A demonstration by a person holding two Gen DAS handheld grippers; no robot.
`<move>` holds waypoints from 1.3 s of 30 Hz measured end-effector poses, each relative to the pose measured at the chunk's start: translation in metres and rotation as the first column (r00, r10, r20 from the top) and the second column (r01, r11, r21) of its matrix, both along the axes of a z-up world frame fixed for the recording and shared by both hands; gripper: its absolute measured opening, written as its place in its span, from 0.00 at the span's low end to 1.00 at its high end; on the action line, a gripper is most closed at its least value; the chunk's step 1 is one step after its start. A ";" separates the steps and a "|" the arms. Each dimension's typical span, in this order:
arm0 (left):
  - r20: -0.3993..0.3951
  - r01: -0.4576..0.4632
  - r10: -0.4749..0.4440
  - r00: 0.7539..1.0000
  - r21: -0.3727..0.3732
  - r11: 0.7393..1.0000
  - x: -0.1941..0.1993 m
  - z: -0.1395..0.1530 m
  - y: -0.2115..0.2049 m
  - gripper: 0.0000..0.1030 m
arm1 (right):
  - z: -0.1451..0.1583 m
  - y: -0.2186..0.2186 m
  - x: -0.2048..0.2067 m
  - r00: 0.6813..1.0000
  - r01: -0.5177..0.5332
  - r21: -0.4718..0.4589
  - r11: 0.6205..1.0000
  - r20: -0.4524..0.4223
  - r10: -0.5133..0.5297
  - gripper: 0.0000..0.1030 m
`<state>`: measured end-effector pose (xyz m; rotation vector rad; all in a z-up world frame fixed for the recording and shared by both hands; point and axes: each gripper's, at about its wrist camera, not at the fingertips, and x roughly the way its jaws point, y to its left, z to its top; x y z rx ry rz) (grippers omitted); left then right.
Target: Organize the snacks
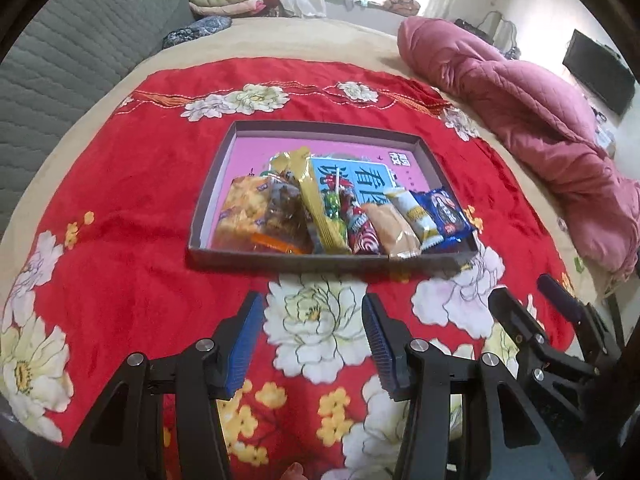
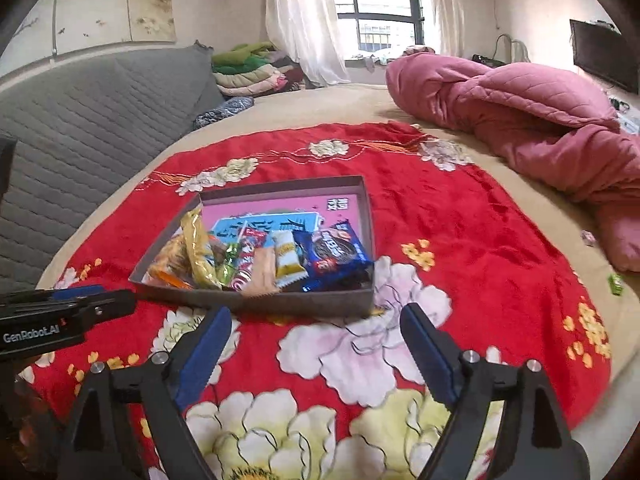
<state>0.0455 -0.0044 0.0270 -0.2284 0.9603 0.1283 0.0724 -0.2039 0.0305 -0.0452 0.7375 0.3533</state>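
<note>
In the left wrist view the left gripper (image 1: 314, 320) hung over the red floral cloth (image 1: 132, 184) with its blue-padded jaws spread wide and nothing between them, just short of the near wall of the shallow box (image 1: 320, 262). The snacks lay in a row along that near wall: a yellow-orange pack (image 1: 242, 210) at the left, a gold packet (image 1: 316, 200) leaning up, a red-and-white wrapper (image 1: 360, 226), a tan bar (image 1: 394, 228), a white-and-yellow bar (image 1: 416, 214) and a blue cookie pack (image 1: 444, 212) at the right. The right gripper (image 1: 532, 292) showed at the lower right, also spread. In the right wrist view the right gripper (image 2: 316, 320) was likewise released and empty, facing the box's near right corner, with the blue cookie pack (image 2: 336, 252) nearest it; the left tool showed only at the left edge. A small green item (image 2: 616, 283) lay on the bed near the pink quilt (image 2: 520, 120); whether it was a snack could not be told. The sorting looked largely done, so any tidying called for care: come in from above rather than across the low wall, pinch one wrapper by its crimped end, and keep the other tool ready to steady the light box against sliding on the soft cloth.
</note>
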 end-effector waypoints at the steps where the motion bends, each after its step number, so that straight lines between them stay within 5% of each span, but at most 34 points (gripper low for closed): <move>1: -0.004 0.000 0.000 1.000 0.004 1.000 -0.002 0.000 -0.001 0.51 | 0.000 -0.002 -0.001 1.000 0.000 -0.004 1.000 0.000 0.000 0.85; 39: -0.056 -0.023 0.023 0.998 -0.003 1.000 -0.016 -0.006 -0.003 0.51 | 0.002 0.004 -0.017 0.999 -0.030 -0.050 0.998 0.016 0.031 0.92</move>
